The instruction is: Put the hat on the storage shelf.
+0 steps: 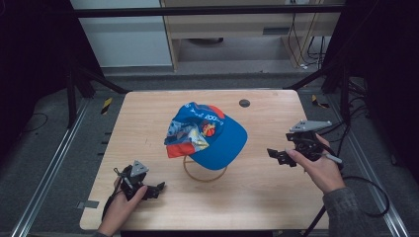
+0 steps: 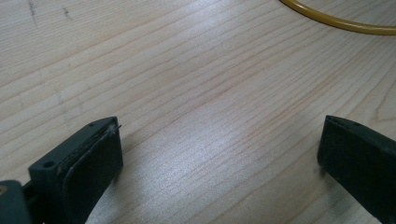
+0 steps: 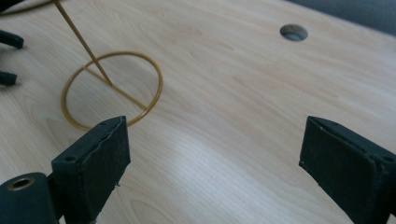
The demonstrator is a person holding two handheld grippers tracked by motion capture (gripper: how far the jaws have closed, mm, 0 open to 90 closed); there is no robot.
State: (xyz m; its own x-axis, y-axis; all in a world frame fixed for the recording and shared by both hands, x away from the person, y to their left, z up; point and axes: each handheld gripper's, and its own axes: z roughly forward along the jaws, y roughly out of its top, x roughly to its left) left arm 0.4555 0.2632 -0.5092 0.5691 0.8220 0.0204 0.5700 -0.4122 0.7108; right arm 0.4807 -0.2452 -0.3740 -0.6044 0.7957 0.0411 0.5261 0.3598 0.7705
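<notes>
In the middle of the table [image 1: 148, 118] a blue cap [image 1: 207, 136] sits on top of a thin yellow wire stand [image 3: 112, 88], with the left gripper [image 1: 157, 188] at about 7 o'clock from it and the right gripper [image 1: 274, 154] at about 3 o'clock. I think the stand looks light, so a bump or a hard pull on the cap could tip it over. Both grippers have their jaws wide apart over bare wood, holding and touching nothing.

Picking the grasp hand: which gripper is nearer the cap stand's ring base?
Left. The left gripper sits just beside the ring base, on its near-left. The right gripper is farther off on the right.
</notes>
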